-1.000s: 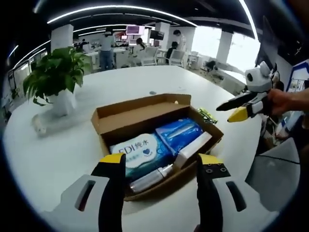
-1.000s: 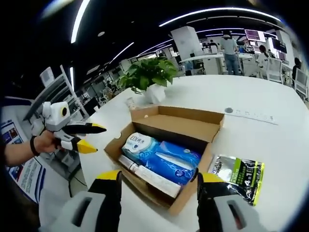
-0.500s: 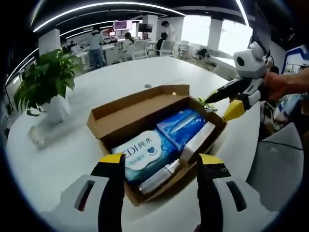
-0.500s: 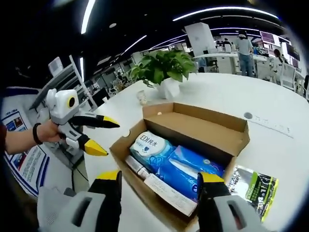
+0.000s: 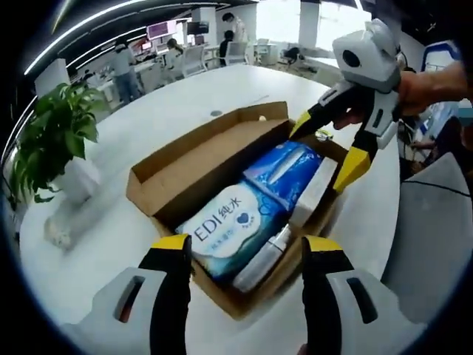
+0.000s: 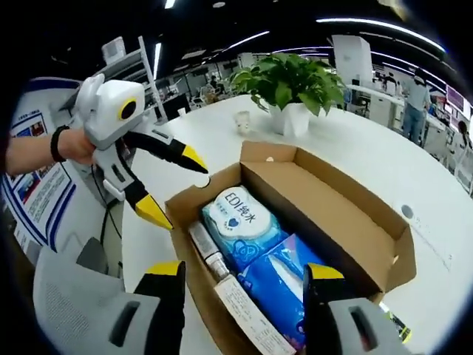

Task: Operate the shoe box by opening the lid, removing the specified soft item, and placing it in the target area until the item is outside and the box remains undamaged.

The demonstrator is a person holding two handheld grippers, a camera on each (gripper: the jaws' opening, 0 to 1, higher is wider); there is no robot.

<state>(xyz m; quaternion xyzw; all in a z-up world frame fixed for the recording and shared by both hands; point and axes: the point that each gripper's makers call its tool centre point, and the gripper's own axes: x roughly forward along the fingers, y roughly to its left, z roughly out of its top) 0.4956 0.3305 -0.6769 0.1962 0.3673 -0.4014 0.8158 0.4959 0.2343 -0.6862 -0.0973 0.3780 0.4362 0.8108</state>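
The shoe box (image 5: 222, 177) sits open on the white desk (image 5: 111, 244), its lid flap folded back and upright along the far side. Inside lie a white-and-blue tissue pack (image 5: 229, 229) marked EDI, a blue soft pack (image 5: 284, 170) beside it, a slim bottle (image 5: 262, 255) and a white carton (image 5: 314, 192) along the near wall.

The left tool (image 5: 242, 248) has its jaws spread wide and holds nothing; compared with a second ago it has come closer over the box, which now looms larger below it. In the right gripper view the left tool (image 6: 174, 185) is now just beside the box's corner, where earlier it hung well apart.

The right tool (image 6: 244, 270), jaws apart and empty, has moved in from the side; in the left gripper view the right tool (image 5: 325, 151) now hovers over the box's far end above the blue soft pack. A potted plant (image 6: 292, 92) stands on the desk behind the box.
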